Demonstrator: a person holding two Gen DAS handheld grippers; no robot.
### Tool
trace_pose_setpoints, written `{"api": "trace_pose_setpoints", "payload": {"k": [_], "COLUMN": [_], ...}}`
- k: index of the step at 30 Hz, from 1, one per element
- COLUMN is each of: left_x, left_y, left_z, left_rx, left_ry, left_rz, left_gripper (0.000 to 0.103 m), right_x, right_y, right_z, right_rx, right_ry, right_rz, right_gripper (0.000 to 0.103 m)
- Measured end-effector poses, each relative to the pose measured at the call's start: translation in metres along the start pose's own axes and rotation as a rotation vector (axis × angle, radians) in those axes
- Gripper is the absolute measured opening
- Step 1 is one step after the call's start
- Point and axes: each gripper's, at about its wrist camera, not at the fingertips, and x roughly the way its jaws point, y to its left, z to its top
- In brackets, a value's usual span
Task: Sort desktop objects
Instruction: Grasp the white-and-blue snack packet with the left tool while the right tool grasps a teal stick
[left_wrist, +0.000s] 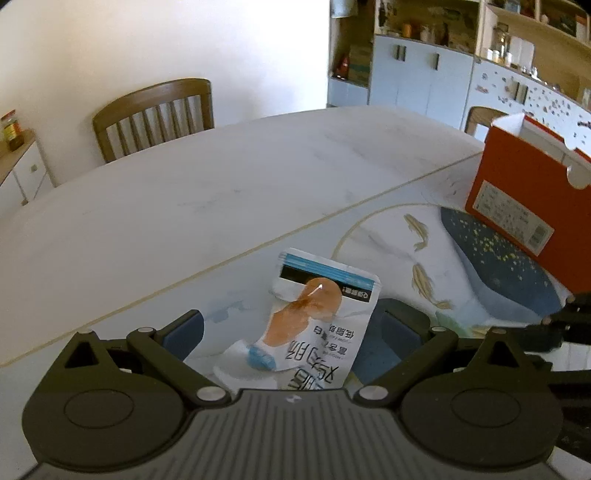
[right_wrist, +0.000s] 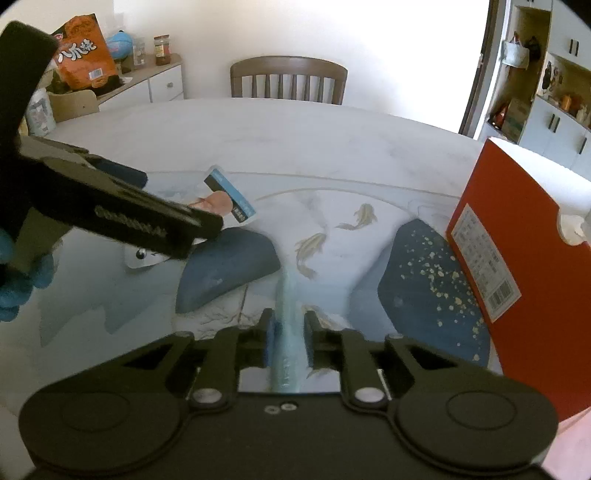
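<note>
**Counter inventory: two tools, two items, one box**

Left tool (left_wrist: 291, 332): jaws spread wide on either side of a white snack pouch (left_wrist: 317, 317); the blue pads (left_wrist: 184, 332) stand clear of the pouch, so nothing is clamped. In the right wrist view the same tool comes in from the left, borne by a hand in a blue glove (right_wrist: 22, 284).

Pouch: crumpled, printed with an orange meat picture and a blue-striped top edge; it lies on the counter (left_wrist: 221, 184) between the left jaws, well apart from the box.

Right tool (right_wrist: 290, 332): jaws nearly together, clenched on a slim pale-blue stick pack (right_wrist: 288, 332) that runs forward between the pads. Whether the stick's far end touches the counter cannot be told.

Red box (right_wrist: 535, 277): upright at the right of the counter, white label on its side, top open.

Counter: pale marble surface, with a mat (right_wrist: 332, 229) printed with fish and dark blue shapes.

Beyond: a wooden chair (right_wrist: 288, 79).
</note>
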Motion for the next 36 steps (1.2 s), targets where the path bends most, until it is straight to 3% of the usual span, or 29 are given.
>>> {"api": "trace_pose_setpoints", "payload": {"k": [12, 19, 29, 36], "left_x": [0.021, 0.018, 0.015, 0.003], "left_y": [-0.002, -0.009, -0.013, -0.012], "left_z": [-0.001, 0.002, 0.006, 0.003], "left_rx": [0.024, 0.061, 0.059, -0.009], "left_ry": [0.004, -0.023, -0.018, -0.001], "left_rz": [-0.026, -0.049, -0.016, -0.020], "left_gripper": [0.101, 0.070, 0.063, 0.058], "right_x": [0.008, 0.009, 0.005, -0.009], "right_y": [-0.005, -0.006, -0.009, -0.019], "right_z": [0.006, 0.007, 0.007, 0.007], "right_rx": [0.005, -0.011, 0.005, 0.032], "right_ry": [-0.021, -0.020, -0.013, -0.031], "right_rz": [0.020, 0.056, 0.047, 0.056], "right_gripper": [0.022, 0.012, 0.009, 0.009]}}
